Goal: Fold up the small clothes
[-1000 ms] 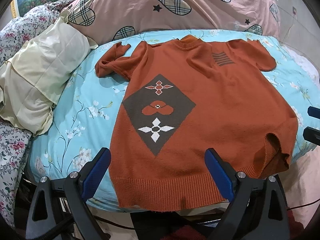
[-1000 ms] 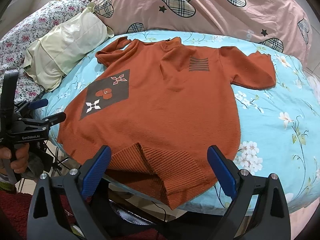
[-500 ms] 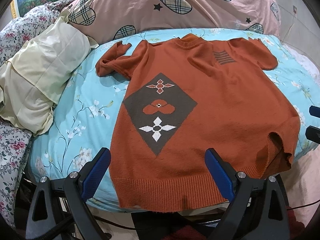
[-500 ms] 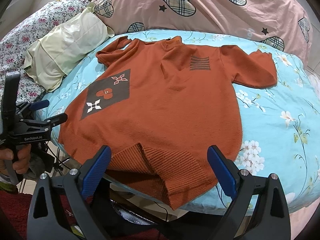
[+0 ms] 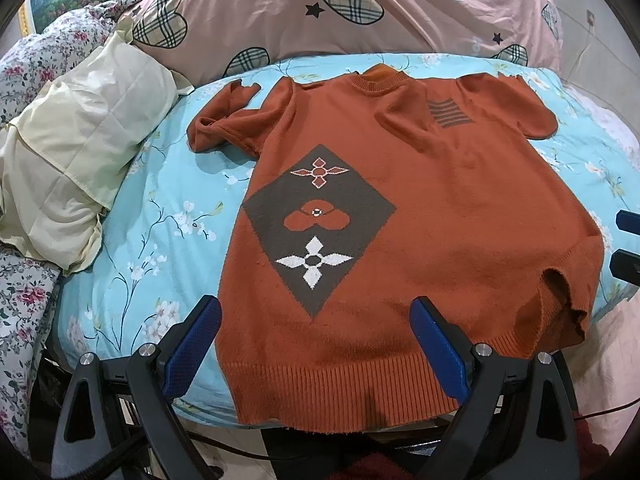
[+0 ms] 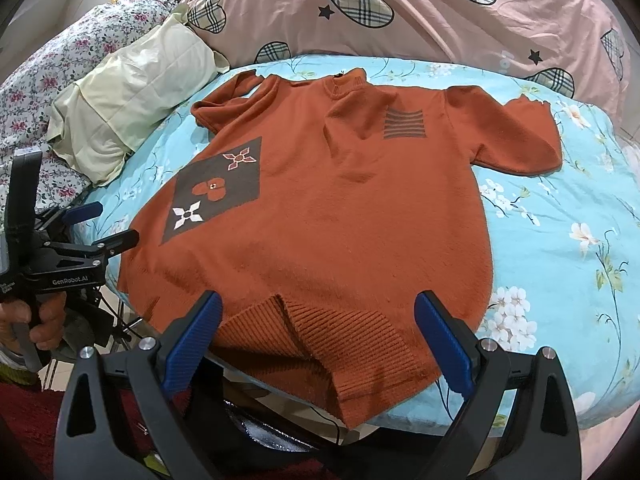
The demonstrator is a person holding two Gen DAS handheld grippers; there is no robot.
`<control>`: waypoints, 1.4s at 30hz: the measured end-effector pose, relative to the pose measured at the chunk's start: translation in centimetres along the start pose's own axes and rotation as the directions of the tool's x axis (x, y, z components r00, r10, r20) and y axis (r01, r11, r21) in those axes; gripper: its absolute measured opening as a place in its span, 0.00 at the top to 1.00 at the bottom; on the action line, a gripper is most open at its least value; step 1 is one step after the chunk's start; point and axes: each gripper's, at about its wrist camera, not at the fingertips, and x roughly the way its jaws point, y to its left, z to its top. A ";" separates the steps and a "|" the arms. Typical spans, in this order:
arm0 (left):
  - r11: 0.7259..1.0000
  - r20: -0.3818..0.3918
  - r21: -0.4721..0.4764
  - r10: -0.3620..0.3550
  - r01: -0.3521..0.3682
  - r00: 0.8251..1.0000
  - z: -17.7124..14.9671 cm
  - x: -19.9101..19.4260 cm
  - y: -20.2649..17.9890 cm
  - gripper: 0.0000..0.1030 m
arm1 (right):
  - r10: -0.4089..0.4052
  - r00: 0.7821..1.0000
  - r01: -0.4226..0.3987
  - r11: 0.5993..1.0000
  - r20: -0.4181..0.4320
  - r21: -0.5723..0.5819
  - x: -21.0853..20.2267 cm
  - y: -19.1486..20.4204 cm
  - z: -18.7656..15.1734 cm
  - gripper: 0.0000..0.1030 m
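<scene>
Orange knitted sweater (image 5: 420, 216) spread face-up and unfolded on the floral bedsheet (image 5: 160, 232), one hem corner turned up; left gripper (image 5: 316, 344) and right gripper (image 6: 318, 340), both wide and empty, hover at its hem, all folds remaining.

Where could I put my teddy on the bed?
Bare blue sheet lies right of the orange sweater, below its sleeve. A narrower strip runs between the sweater and the cream pillow. Behind the collar it is crowded by the pink quilt.
</scene>
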 end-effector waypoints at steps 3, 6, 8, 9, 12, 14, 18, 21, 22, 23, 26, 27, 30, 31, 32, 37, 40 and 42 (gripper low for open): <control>1.000 0.013 -0.003 0.000 0.000 1.000 0.1 0.1 0.0 0.07 | 0.007 1.000 -0.007 1.000 -0.001 0.004 0.1 -0.1 0.1 0.06; 1.000 0.017 -0.002 0.003 -0.003 1.000 0.2 0.2 -0.1 0.07 | 0.018 1.000 -0.018 1.000 0.017 0.011 0.3 -0.2 0.3 0.06; 1.000 0.019 0.000 0.004 -0.004 1.000 0.3 0.3 -0.1 0.07 | 0.023 1.000 -0.023 1.000 0.005 0.017 0.3 -0.3 0.3 0.06; 1.000 0.018 0.000 0.003 -0.003 1.000 0.4 0.4 -0.1 0.07 | 0.027 0.999 -0.026 0.999 -0.017 0.023 0.4 -0.4 0.3 0.06; 1.000 0.019 0.002 0.004 -0.004 1.000 0.5 0.5 -0.2 0.07 | 0.034 0.998 -0.033 0.999 -0.051 0.034 0.5 -0.5 0.3 0.06; 1.000 0.022 0.004 0.005 -0.006 1.000 0.6 0.6 -0.3 0.07 | 0.035 0.998 -0.033 0.999 -0.059 0.037 0.5 -0.5 0.4 0.06; 1.000 0.020 0.011 0.004 -0.005 1.000 0.7 0.7 -0.5 0.07 | 0.026 0.999 -0.025 0.999 -0.046 0.029 0.6 -0.6 0.4 0.06; 1.000 0.021 0.012 0.006 -0.006 1.000 0.7 0.7 -0.5 0.07 | 0.025 0.999 -0.024 0.999 -0.044 0.029 0.6 -0.5 0.4 0.06; 1.000 0.018 0.010 0.004 -0.004 1.000 0.7 0.8 -0.5 0.07 | 0.025 0.999 -0.024 0.999 -0.044 0.029 0.6 -0.5 0.4 0.06; 1.000 0.023 0.010 0.004 -0.005 1.000 0.7 0.8 -0.5 0.07 | 0.023 0.999 -0.022 0.999 -0.044 0.028 0.6 -0.5 0.3 0.06; 1.000 0.020 0.011 0.005 -0.006 1.000 0.7 0.8 -0.5 0.07 | 0.023 0.999 -0.022 0.999 -0.044 0.029 0.6 -0.5 0.3 0.06; 1.000 0.018 0.011 0.003 -0.003 1.000 0.7 0.8 -0.5 0.07 | 0.024 0.999 -0.023 0.999 -0.044 0.030 0.6 -0.5 0.4 0.06; 1.000 0.021 0.015 0.003 -0.003 1.000 0.8 0.8 -0.6 0.07 | 0.027 0.999 -0.026 0.999 -0.037 0.020 0.8 -0.7 0.5 0.06; 1.000 0.027 0.017 0.001 -0.001 1.000 0.8 0.9 -0.6 0.07 | 0.029 0.999 -0.029 0.999 -0.040 0.020 1.0 -0.8 0.6 0.06; 1.000 0.029 0.021 -0.005 0.005 1.000 0.9 1.0 -0.6 0.07 | 0.032 0.998 -0.030 0.999 -0.047 0.024 1.1 -1.0 0.8 0.06; 0.999 0.035 0.040 -0.037 0.035 0.999 2.3 1.8 -0.4 0.07 | 0.040 0.996 -0.035 0.997 -0.081 0.063 2.5 -2.7 2.2 0.06; 0.998 0.044 0.043 -0.036 0.034 0.998 3.6 2.6 -0.2 0.07 | 0.063 0.995 -0.055 0.994 -0.083 0.091 3.7 -4.1 3.2 0.06; 0.998 0.008 0.042 -0.042 0.042 0.999 4.3 3.5 0.1 0.07 | 0.073 0.993 -0.063 0.992 -0.094 0.106 4.5 -5.1 4.0 0.06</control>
